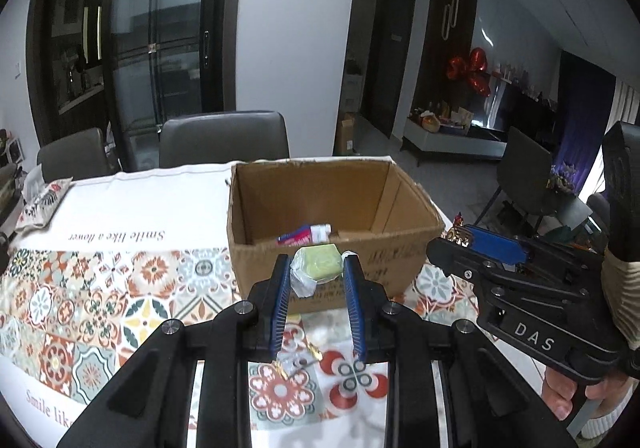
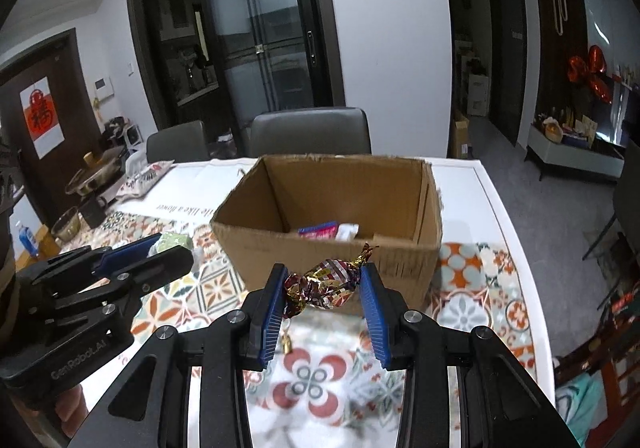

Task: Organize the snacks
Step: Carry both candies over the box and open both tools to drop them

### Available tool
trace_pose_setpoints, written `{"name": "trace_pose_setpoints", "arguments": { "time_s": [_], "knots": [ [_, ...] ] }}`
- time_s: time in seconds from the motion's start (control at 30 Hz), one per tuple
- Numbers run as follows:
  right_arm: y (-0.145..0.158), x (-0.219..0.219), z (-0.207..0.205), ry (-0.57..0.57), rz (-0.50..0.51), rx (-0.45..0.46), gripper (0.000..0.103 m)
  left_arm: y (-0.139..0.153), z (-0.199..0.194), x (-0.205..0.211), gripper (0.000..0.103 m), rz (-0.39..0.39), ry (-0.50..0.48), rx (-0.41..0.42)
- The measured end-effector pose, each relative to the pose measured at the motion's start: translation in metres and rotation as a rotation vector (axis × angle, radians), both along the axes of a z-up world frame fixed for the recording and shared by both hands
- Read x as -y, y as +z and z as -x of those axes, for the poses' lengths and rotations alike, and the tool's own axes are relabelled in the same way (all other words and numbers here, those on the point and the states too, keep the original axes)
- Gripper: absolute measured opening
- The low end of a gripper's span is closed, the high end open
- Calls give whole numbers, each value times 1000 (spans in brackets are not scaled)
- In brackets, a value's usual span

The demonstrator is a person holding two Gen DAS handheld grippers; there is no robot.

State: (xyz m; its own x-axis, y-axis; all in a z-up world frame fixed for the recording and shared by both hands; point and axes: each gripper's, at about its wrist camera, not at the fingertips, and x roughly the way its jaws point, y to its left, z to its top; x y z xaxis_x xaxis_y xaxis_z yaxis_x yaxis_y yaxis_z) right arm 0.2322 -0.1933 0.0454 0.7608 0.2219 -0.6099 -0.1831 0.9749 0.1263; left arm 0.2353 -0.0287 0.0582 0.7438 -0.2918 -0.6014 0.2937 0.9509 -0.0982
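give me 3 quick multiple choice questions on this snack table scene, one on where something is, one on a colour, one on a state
1. Where is the pink packet?
A. inside the cardboard box
B. on the grey chair
C. under the tablecloth

2. What colour is the snack held by the left gripper?
A. red
B. pale green
C. black

3. What is the state of the right gripper?
A. open and empty
B. shut on a foil-wrapped candy
C. shut on a bottle

Answers:
1. A, the packet lies on the box floor.
2. B, a pale green block in clear wrap sits between the blue pads.
3. B, shiny twisted foil is pinched between its pads.
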Motion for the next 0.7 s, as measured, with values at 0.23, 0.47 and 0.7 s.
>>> {"name": "trace_pose_setpoints", "arguments": {
  "time_s": [0.23,0.47,0.7],
  "knots": [
    [12,1,-30,-1,20,-3,38,12,-33,7,27,-7,-7,-4],
    [22,5,-62,-8,51,-28,38,20,-63,11,27,-28,-13,-27],
    [25,5,-94,8,72,-75,38,15,-100,17,27,-46,-4,-100]
  ]
}}
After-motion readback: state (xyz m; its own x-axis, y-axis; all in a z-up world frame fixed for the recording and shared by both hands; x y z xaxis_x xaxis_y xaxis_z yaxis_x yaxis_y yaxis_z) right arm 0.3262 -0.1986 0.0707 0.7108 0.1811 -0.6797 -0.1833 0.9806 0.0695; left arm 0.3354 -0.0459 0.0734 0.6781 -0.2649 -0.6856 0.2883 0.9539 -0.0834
